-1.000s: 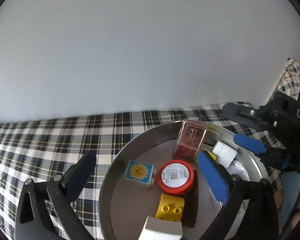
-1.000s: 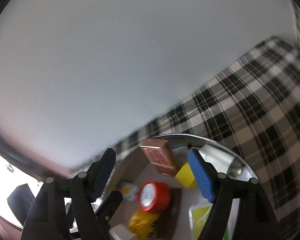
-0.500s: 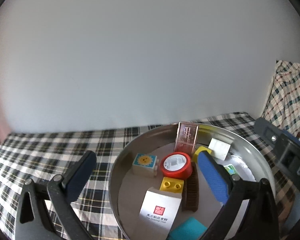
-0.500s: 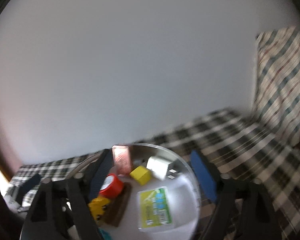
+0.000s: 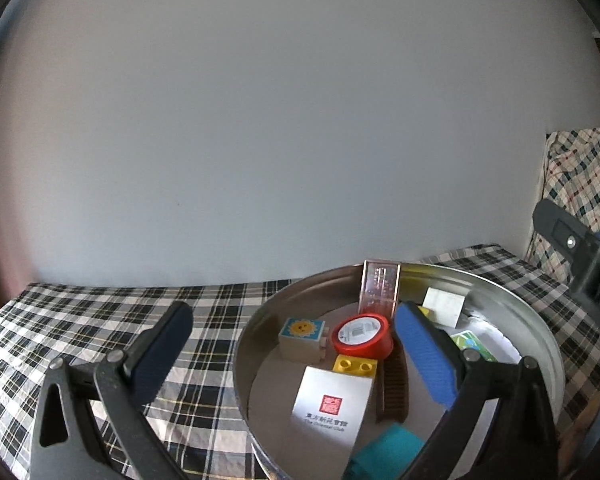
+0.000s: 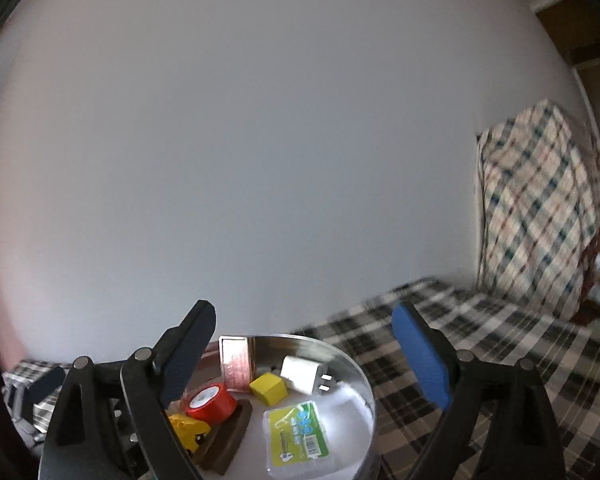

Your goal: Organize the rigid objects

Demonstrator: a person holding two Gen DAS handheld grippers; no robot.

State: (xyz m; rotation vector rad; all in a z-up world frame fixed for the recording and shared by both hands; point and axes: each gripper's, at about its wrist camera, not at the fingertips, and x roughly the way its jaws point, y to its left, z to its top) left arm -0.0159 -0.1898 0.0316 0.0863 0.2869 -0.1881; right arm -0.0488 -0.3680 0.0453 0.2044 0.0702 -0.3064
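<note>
I am holding both grippers over the round metal tray [image 5: 540, 344], which is sitting on the checked tablecloth [image 5: 80, 320] and is already carrying the rigid objects. My left gripper [image 5: 292, 354] is standing with its fingers wide apart and nothing between the pads; one finger is hanging outside the tray, the other inside it, just beside the red tape roll [image 5: 362, 336]. My right gripper [image 6: 300, 354] has just been opening, and its fingers are spread wide with nothing clamped.

In the tray I am seeing a sun-printed wooden block [image 5: 302, 338], a yellow toy brick [image 5: 355, 366], a white printed box [image 5: 332, 404], a pink transparent case [image 5: 380, 286] standing upright against the far wall, a white charger plug [image 6: 302, 374], a yellow cube [image 6: 269, 389], a green-labelled clear box [image 6: 298, 436] and a brown comb [image 5: 394, 388].

What I am worrying about: the pieces are crowding each other, so a lowering finger may knock the upright case over or shove the tape roll into its neighbours. The finger straddling the rim could also catch the wall and drag the whole tray across the cloth.
</note>
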